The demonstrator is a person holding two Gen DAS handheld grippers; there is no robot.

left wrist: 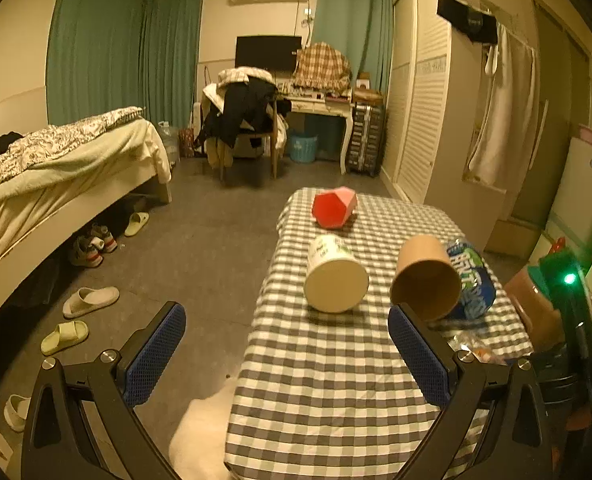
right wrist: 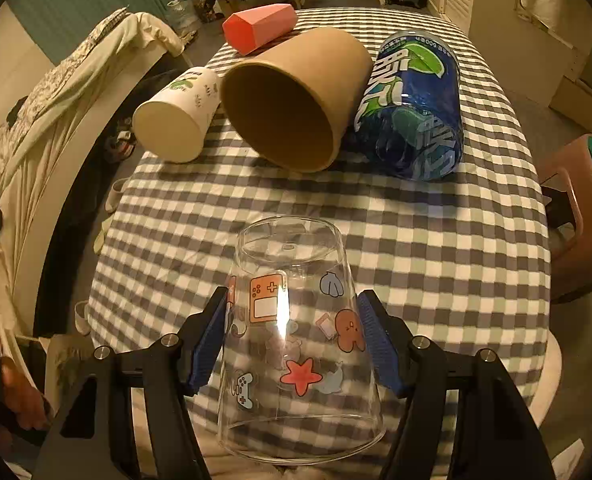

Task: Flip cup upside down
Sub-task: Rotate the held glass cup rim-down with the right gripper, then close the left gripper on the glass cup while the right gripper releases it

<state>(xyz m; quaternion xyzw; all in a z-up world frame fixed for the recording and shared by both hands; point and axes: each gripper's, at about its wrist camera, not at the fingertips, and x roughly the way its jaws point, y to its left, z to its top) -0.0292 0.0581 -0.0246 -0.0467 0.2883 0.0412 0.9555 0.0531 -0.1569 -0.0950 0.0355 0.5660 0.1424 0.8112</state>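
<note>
On checked cloth (right wrist: 415,240): right claw (right wrist: 292,336) grips sticker-printed glass cup (right wrist: 296,320); blue can (right wrist: 413,108) lettering unreadable

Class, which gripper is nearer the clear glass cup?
Right. The right gripper has its pads on both sides of the clear glass cup; the left gripper hangs open, with no glass in its view.

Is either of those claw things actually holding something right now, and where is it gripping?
The right gripper holds the clear sticker-covered glass, its fingers pressing opposite sides of the wall about midway up. The left gripper is open and holds nothing.
</note>
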